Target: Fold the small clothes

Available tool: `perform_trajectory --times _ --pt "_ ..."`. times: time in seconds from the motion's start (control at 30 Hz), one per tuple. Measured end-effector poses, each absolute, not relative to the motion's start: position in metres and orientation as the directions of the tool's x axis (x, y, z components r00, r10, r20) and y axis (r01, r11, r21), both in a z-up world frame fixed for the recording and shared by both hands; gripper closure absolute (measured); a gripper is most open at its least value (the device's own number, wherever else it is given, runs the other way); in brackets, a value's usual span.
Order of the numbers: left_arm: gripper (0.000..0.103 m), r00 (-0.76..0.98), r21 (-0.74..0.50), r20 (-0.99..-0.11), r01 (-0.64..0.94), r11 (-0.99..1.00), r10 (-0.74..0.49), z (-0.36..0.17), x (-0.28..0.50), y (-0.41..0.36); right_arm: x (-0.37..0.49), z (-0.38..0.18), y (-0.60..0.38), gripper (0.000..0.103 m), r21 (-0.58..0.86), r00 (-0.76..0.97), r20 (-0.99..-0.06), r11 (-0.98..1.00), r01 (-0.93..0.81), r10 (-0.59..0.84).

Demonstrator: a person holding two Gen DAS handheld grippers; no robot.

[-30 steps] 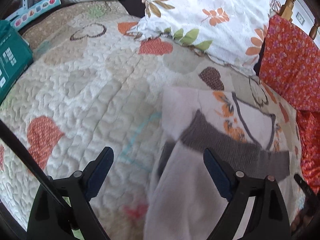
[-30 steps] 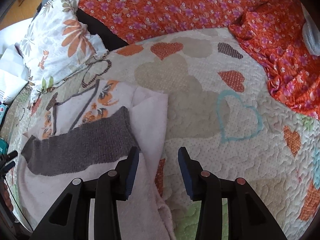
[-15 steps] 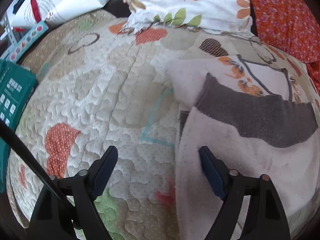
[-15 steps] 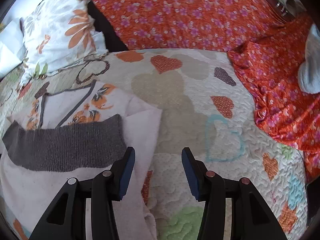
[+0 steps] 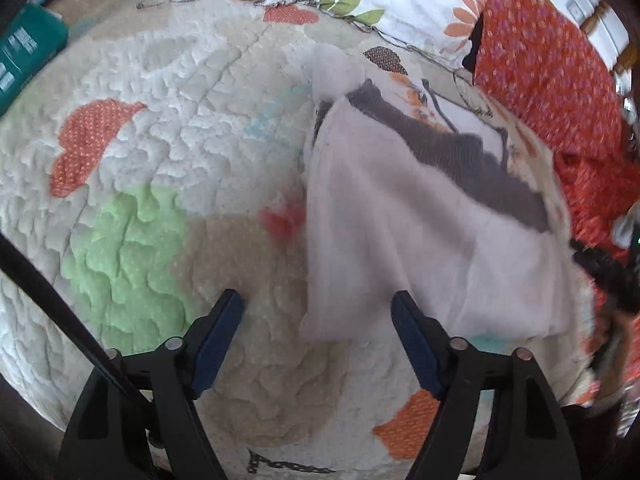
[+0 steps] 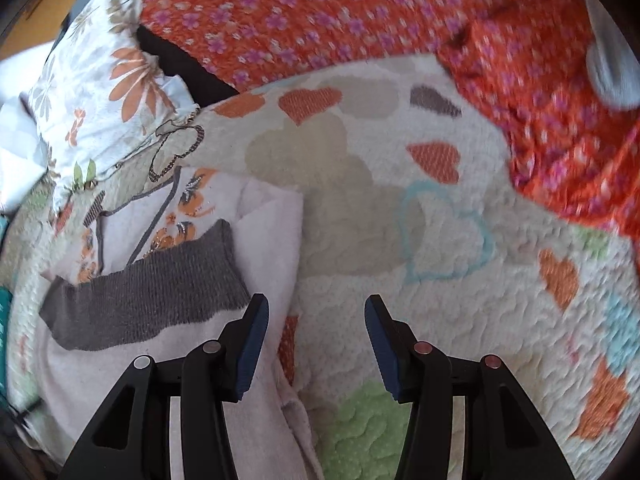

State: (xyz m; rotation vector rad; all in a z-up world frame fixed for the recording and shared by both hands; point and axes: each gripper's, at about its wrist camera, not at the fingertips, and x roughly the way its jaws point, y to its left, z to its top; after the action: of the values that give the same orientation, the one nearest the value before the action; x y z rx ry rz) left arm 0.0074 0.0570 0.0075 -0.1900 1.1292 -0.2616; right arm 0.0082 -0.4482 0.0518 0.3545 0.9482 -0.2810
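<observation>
Both claws, left (image 5: 318, 330) and right (image 6: 316, 336), gape empty over the garment (image 5: 420, 232); pinching quilt (image 5: 168, 144) along with its near edge could drag my fold crooked.

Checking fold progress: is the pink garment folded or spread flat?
Partly folded: the pink garment lies doubled over itself, its grey waistband across the middle.

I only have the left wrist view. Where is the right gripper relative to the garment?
Observer: The right gripper is open, straddling the pale pink garment's right edge.
Operator: Anything beyond that edge?
Observer: Bare quilt, with a blue heart outline on it.
Operator: And at the far right?
Observer: A grey and white object lies on the orange floral fabric.
</observation>
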Motion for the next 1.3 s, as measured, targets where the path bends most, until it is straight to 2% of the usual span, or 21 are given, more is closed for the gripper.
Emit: perform_trajectory --times 0.03,0.07,0.1,0.13,0.3,0.33,0.37,0.43,0.47,0.5,0.63,0.7,1.03,1.3 --pt "0.055 0.407 -0.240 -0.874 0.114 0.964 -0.266 0.008 0.006 0.054 0.006 0.049 -0.453 0.049 0.199 0.549 -0.833 0.895 0.398 -0.059" --pt "0.090 0.407 -0.205 -0.883 0.111 0.972 -0.233 0.009 0.007 0.052 0.005 0.048 -0.456 0.049 0.212 0.547 -0.836 0.888 0.408 -0.051" --pt "0.099 0.395 -0.236 -0.882 0.100 0.967 -0.257 0.012 0.010 0.055 0.002 0.045 -0.461 0.049 0.231 0.543 -0.839 0.875 0.425 -0.043" --pt "0.099 0.394 -0.256 -0.881 0.067 0.964 -0.262 0.015 0.013 0.061 0.000 0.043 -0.465 0.049 0.243 0.542 -0.840 0.866 0.438 -0.038" --pt "0.100 0.492 -0.109 -0.869 -0.079 0.991 -0.056 0.050 0.023 0.089 -0.009 0.038 -0.483 0.049 0.271 0.536 -0.843 0.830 0.488 -0.040" --pt "0.100 0.501 -0.116 -0.864 -0.086 0.989 -0.058 0.057 0.020 0.093 -0.011 0.038 -0.485 0.049 0.277 0.538 -0.842 0.828 0.487 -0.034" --pt "0.098 0.510 -0.155 -0.856 -0.089 0.984 -0.089 0.065 0.014 0.097 -0.012 0.038 -0.486 0.049 0.286 0.539 -0.842 0.825 0.486 -0.025" --pt "0.082 0.524 -0.198 -0.843 -0.095 0.976 -0.120 0.075 0.004 0.100 -0.014 0.037 -0.486 0.049 0.307 0.541 -0.841 0.823 0.477 0.000" --pt "0.064 0.541 -0.206 -0.832 -0.097 0.974 -0.122 0.081 -0.007 0.099 -0.015 0.036 -0.485 0.049 0.316 0.544 -0.839 0.824 0.470 0.011" --pt "0.053 0.560 -0.201 -0.820 -0.096 0.975 -0.114 0.086 -0.013 0.097 -0.015 0.036 -0.482 0.049 0.326 0.548 -0.836 0.828 0.456 0.028" --pt "0.038 0.631 -0.160 -0.773 -0.102 0.982 -0.061 0.106 -0.043 0.086 -0.009 0.039 -0.460 0.049 0.317 0.559 -0.827 0.867 0.384 0.055" --pt "0.026 0.654 -0.164 -0.754 -0.103 0.981 -0.057 0.113 -0.057 0.082 -0.004 0.040 -0.444 0.049 0.291 0.557 -0.829 0.895 0.337 0.059" --pt "0.019 0.664 -0.113 -0.748 -0.113 0.987 -0.010 0.116 -0.078 0.056 -0.003 0.044 -0.422 0.049 0.278 0.568 -0.819 0.924 0.262 0.085" --pt "0.019 0.603 -0.148 -0.793 -0.052 0.988 -0.087 0.097 -0.079 0.029 -0.011 0.054 -0.416 0.049 0.226 0.605 -0.795 0.946 0.231 0.042"
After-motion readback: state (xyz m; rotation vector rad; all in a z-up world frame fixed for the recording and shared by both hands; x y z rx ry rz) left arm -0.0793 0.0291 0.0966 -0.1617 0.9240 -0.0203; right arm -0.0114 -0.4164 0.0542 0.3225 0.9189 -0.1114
